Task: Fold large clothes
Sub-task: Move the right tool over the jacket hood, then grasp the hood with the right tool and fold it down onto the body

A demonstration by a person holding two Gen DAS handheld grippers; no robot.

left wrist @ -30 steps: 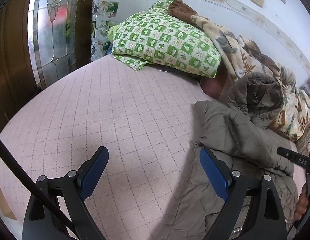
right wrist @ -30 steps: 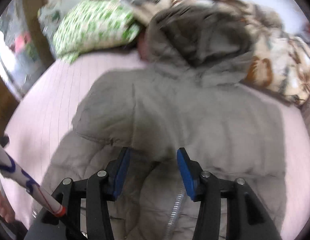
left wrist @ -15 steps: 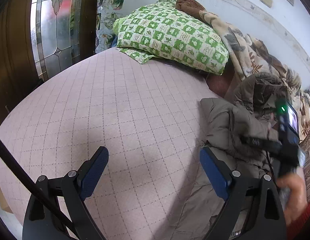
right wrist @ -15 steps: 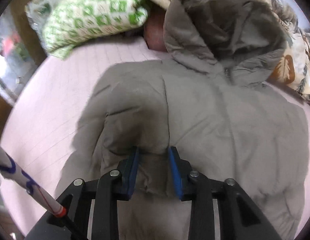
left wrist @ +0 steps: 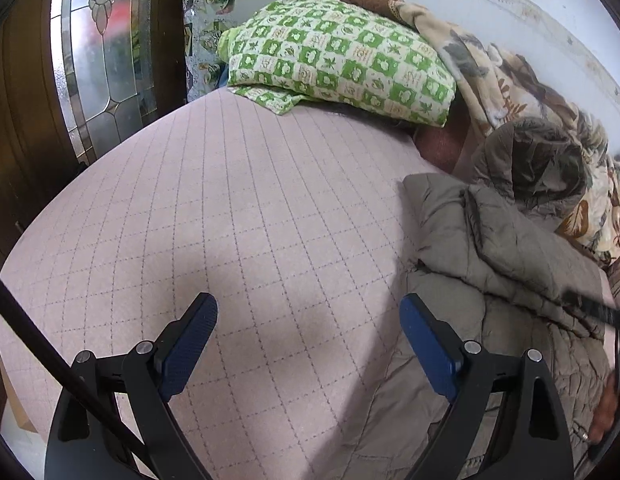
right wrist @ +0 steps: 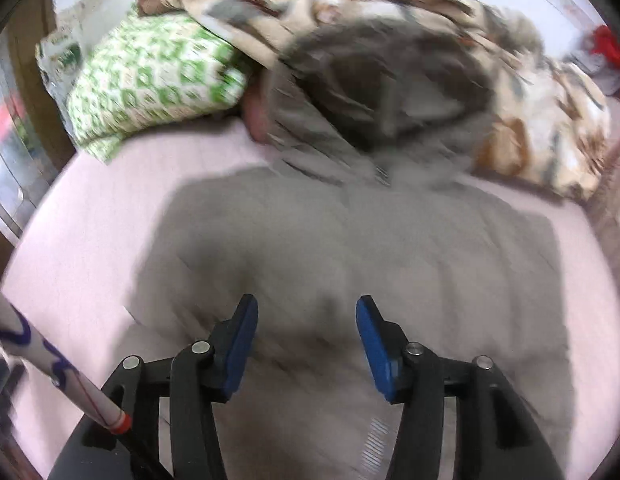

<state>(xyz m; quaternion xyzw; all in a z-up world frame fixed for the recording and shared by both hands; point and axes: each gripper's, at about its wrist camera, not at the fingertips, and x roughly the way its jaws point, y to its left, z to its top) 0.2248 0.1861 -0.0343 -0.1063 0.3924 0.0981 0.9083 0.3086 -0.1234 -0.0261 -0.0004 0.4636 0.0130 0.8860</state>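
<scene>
While coat (right wrist: 350, 248) lies flat on bed, long axis hood-to-hem straight ahead of right gripper (right wrist: 306, 344): jaws just reopened, nothing pinched. Left gripper (left wrist: 310, 340) spread wide over bare mattress (left wrist: 230, 220), coat off to right; right nearer.

Right wrist view motion-blurred: jacket (right wrist: 350, 240) seams and hood smeared. Left view: jacket's right part cut off; hand (left wrist: 604, 412) mostly out of frame.

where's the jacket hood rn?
In the left wrist view, the hood sits at the right, bunched against the floral blanket, right of the green pillow.
</scene>
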